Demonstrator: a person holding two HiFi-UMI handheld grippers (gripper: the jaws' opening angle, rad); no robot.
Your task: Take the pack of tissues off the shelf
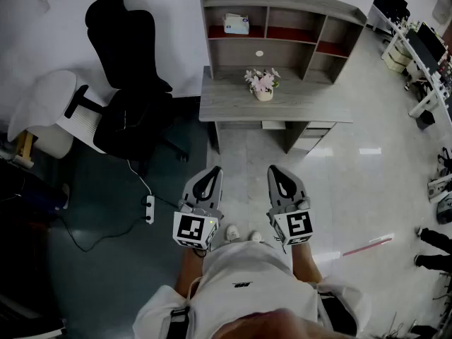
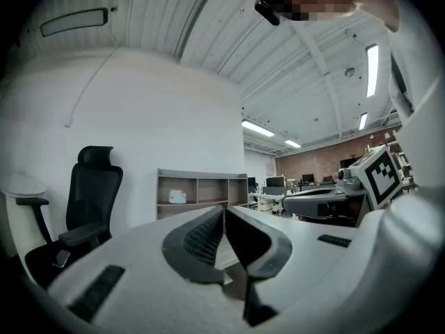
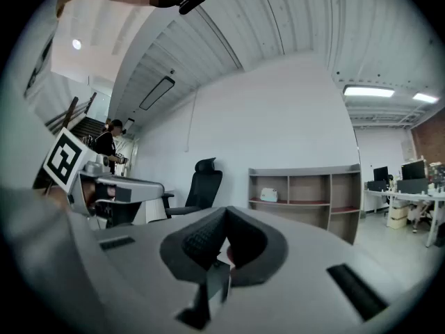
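Observation:
The pack of tissues is a small white box in the upper left compartment of the grey shelf that stands on a desk. It shows far off in the left gripper view and the right gripper view. My left gripper and right gripper are held side by side low in front of the person's body, well short of the desk. Both point toward the shelf. Each has its jaws closed tip to tip with nothing between them.
A pot of pink flowers stands on the desk below the shelf. A black office chair and a white chair are to the left. A power strip with cable lies on the floor. Desks with monitors line the right.

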